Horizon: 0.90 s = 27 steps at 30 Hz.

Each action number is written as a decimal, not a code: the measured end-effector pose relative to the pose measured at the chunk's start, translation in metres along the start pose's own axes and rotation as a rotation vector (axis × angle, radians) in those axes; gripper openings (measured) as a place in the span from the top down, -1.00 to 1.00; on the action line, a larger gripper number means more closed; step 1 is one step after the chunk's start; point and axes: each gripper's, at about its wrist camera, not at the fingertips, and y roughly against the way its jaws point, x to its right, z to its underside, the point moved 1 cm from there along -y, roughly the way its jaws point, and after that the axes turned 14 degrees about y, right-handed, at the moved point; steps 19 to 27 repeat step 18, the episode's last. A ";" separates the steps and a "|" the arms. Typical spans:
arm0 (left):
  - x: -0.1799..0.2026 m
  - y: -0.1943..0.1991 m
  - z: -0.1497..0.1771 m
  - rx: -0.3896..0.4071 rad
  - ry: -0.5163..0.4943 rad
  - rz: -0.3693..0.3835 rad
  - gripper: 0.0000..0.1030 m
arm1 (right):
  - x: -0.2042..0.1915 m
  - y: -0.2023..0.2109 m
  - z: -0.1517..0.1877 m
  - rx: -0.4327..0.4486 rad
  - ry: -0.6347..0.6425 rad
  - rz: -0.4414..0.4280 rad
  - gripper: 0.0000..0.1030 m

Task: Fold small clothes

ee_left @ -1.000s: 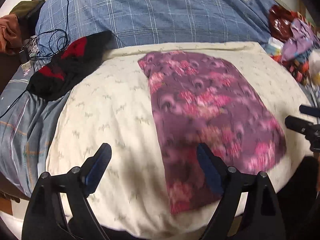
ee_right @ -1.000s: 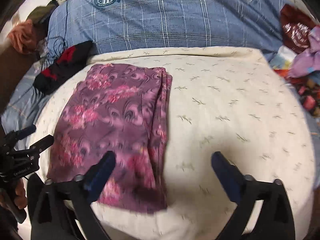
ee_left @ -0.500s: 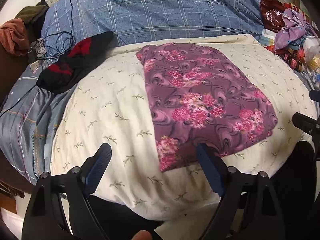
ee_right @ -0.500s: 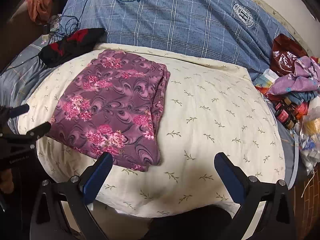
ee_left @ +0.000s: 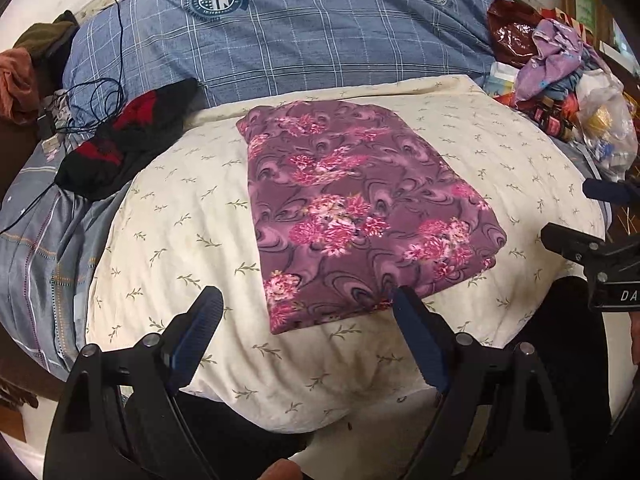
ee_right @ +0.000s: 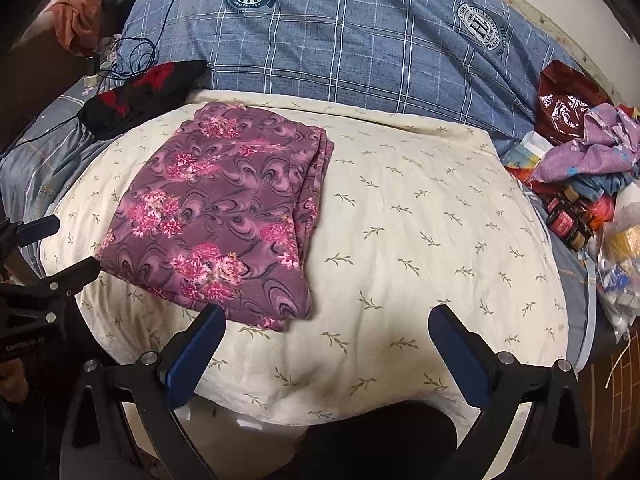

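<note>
folded floral cloth [ee_left: 352,216] flat on cream pillow [ee_right: 420,240], left tongs [ee_left: 308,332] and right tongs [ee_right: 328,344] both released and empty, blue checked quilt [ee_right: 360,40] with crest badge reading "hl" [ee_right: 482,26] behind, plastic bags [ee_right: 622,256] with contents unclear

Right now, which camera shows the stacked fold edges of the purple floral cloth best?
The right wrist view: the purple floral cloth shows its layered edge facing the open pillow. The left wrist view shows mostly its flat top.

You see a cream leaf-print pillow [ee_left: 168,248] against a blue checked duvet [ee_left: 320,40], a black-and-red garment [ee_left: 120,140] left, cluttered bags [ee_right: 580,168] right.
</note>
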 end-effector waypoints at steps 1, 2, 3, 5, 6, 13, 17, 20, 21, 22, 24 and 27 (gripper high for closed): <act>0.001 0.001 0.000 -0.001 0.002 0.009 -0.70 | 0.000 0.000 0.000 -0.001 0.000 0.000 -0.99; 0.001 0.001 0.000 -0.008 0.006 0.024 -0.70 | 0.001 0.001 0.001 -0.003 0.001 0.003 -0.99; 0.002 0.002 0.000 -0.015 0.012 0.036 -0.70 | 0.002 0.001 0.001 -0.003 0.002 0.004 -0.99; 0.003 0.002 0.000 -0.028 0.019 0.055 -0.70 | 0.002 0.002 0.001 -0.004 0.000 0.007 -0.99; 0.004 0.001 0.000 -0.034 0.020 0.062 -0.70 | 0.003 0.003 0.001 -0.005 -0.002 0.009 -0.99; 0.015 0.004 -0.002 -0.029 -0.007 0.117 -0.70 | 0.011 0.004 0.002 -0.006 -0.027 0.023 -0.99; 0.023 0.005 -0.012 -0.034 -0.017 0.144 -0.70 | 0.017 0.002 0.000 -0.013 -0.030 0.023 -0.99; 0.024 0.005 -0.013 -0.032 -0.019 0.138 -0.70 | 0.019 0.002 0.000 -0.013 -0.031 0.024 -0.99; 0.024 0.005 -0.013 -0.032 -0.019 0.138 -0.70 | 0.019 0.002 0.000 -0.013 -0.031 0.024 -0.99; 0.024 0.005 -0.013 -0.032 -0.019 0.138 -0.70 | 0.019 0.002 0.000 -0.013 -0.031 0.024 -0.99; 0.024 0.005 -0.013 -0.032 -0.019 0.138 -0.70 | 0.019 0.002 0.000 -0.013 -0.031 0.024 -0.99; 0.024 0.005 -0.013 -0.032 -0.019 0.138 -0.70 | 0.019 0.002 0.000 -0.013 -0.031 0.024 -0.99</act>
